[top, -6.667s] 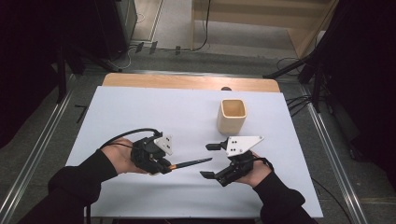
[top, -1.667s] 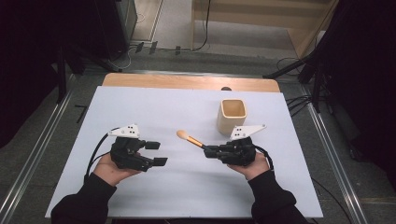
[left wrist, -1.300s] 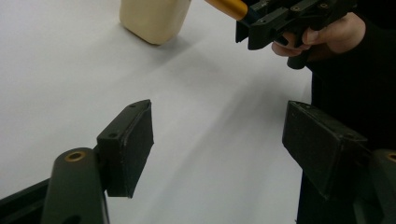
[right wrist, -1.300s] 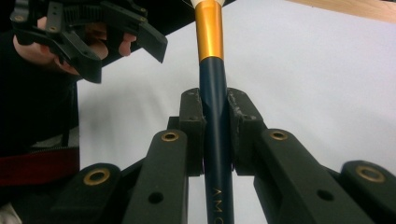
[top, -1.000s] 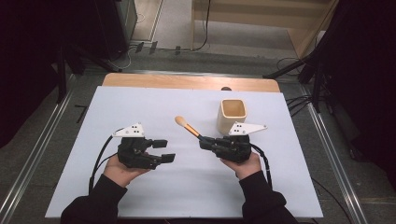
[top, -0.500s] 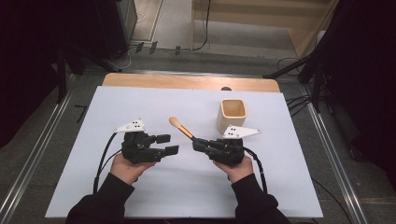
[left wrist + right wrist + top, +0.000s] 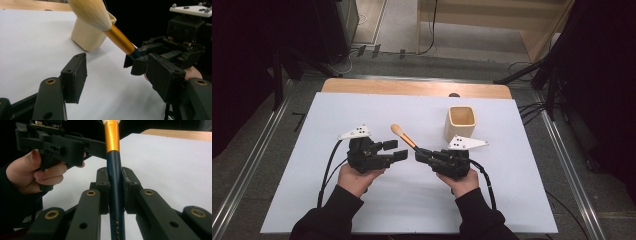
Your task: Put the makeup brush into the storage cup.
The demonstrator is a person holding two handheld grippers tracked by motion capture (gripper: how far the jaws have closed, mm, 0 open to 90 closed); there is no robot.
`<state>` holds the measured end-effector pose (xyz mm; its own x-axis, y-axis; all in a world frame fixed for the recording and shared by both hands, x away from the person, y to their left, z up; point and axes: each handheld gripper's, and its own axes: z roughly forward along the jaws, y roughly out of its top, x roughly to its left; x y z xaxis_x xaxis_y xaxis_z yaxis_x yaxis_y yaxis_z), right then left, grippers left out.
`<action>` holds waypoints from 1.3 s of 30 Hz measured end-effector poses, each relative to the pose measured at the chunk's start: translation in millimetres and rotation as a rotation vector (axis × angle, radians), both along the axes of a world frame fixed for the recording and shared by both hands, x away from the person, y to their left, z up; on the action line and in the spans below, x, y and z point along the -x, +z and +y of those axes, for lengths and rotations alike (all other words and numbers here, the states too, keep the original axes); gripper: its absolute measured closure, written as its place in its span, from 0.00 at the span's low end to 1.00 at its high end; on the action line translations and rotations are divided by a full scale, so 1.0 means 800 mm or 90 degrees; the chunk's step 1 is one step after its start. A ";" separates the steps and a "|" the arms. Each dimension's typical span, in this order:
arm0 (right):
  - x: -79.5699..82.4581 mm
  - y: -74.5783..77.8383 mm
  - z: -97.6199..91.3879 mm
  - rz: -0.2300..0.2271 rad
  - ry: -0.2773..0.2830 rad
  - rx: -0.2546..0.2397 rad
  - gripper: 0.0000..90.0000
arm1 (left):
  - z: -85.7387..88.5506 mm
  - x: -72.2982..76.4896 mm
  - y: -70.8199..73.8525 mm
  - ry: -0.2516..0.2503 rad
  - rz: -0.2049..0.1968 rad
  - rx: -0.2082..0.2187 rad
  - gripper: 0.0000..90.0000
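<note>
A makeup brush (image 7: 404, 138) with pale bristles, a gold ferrule and a dark blue handle slants up and to the left over the white table. My right gripper (image 7: 418, 153) is shut on its handle (image 7: 114, 182), with a pad pressing on each side. My left gripper (image 7: 400, 149) is open just left of the brush, its jaws pointing right toward it. In the left gripper view the jaws (image 7: 117, 75) stand wide with nothing between them. The brush (image 7: 117, 40) and the right gripper (image 7: 172, 52) are a little beyond them. A cream square cup (image 7: 460, 123) stands upright behind the right gripper.
A white sheet (image 7: 522, 195) covers the table, and a bare wooden strip (image 7: 412, 87) runs along its far edge. Metal rails (image 7: 242, 185) flank the table on both sides. Cables trail back from both grippers along the forearms.
The brush, which lay low between the grippers at first, is now gripped by the right gripper. Over the last second both grippers have edged closer together and the bristles have swung slightly left.
</note>
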<state>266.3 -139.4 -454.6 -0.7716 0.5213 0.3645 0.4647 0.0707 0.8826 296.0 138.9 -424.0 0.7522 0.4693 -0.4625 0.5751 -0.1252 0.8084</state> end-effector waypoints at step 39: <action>0.011 -0.007 0.027 -0.019 -0.003 0.004 0.88 | -0.003 -0.002 -0.013 0.036 0.064 0.131 0.78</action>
